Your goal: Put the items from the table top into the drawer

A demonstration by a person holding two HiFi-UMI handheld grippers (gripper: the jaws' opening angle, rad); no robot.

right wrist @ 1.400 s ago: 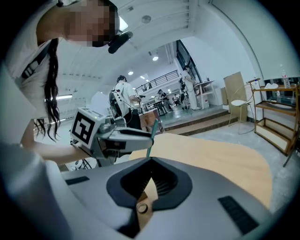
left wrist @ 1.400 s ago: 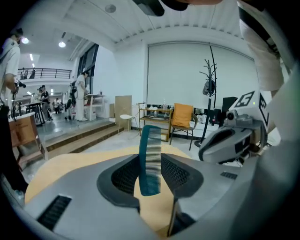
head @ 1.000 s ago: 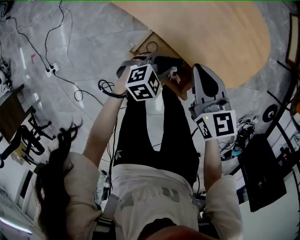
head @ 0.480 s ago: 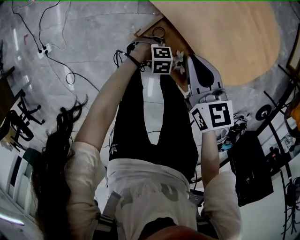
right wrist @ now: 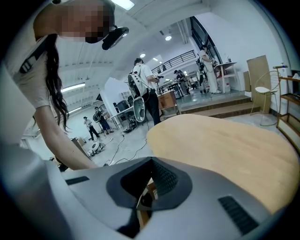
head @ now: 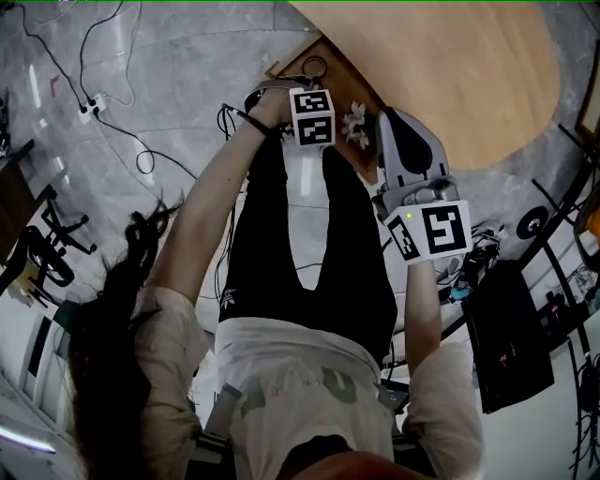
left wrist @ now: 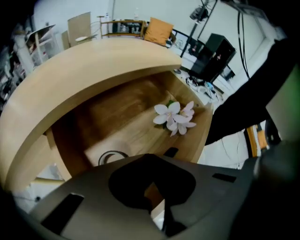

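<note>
Your head view is evenly lit and fairly sharp; the glossy floor (head: pixel 187 84) throws back a bright patch of glare, and lines bow toward the corners. In your left gripper view the table top (left wrist: pixel 93 65) is bright, while the drawer (left wrist: pixel 122 117) under it lies in shadow, its wood smeared by blur; the flower (left wrist: pixel 174 117) stands out pale. A dark vignette rings both gripper views. In your right gripper view the ceiling light (right wrist: pixel 123 3) glares, the hall looks washed out, and the near foreground is soft.

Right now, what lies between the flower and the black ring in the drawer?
Nothing: only bare drawer floor separates the flower from the black ring, seen in the left gripper view.
</note>
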